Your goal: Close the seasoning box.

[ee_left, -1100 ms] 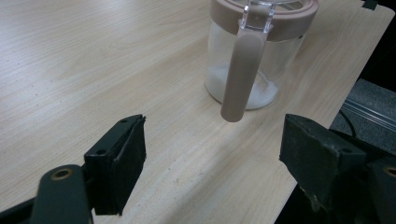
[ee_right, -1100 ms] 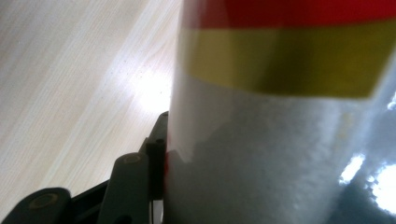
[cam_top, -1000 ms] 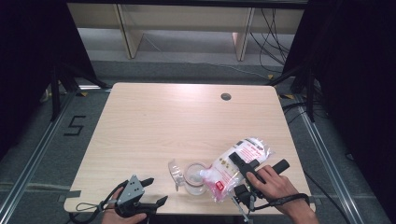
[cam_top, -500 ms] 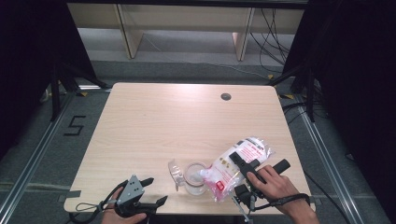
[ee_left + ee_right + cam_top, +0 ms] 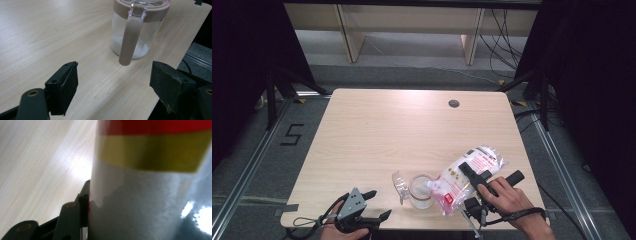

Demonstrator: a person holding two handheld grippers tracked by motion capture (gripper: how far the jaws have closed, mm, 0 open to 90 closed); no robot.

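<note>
High view puts the right gripper (image 5: 475,176) clamped across a clear bag (image 5: 464,180) of white granules with red and pink print, tipped so its lower corner hangs over the open mouth of a glass jar (image 5: 421,190) near the table's (image 5: 412,130) front edge. Compared with the frames from a second and half a second back, nothing has shifted: the bag keeps the same tilt, the jar sits in the same spot, and both hands hold their places. That stillness, by my reading, means a pour is being held steady rather than started or finished. Left gripper view shows the jar (image 5: 136,30) with its brownish lid ring and hanging handle strip, and a shallow layer of white grains at the bottom, so filling looks only begun. The left gripper (image 5: 373,206) rests at the front edge of the table, its jaws standing wide apart with nothing between them, well short of the jar. Right gripper view has the bag (image 5: 150,195) pressed against one jaw, red and yellow bands across it.
</note>
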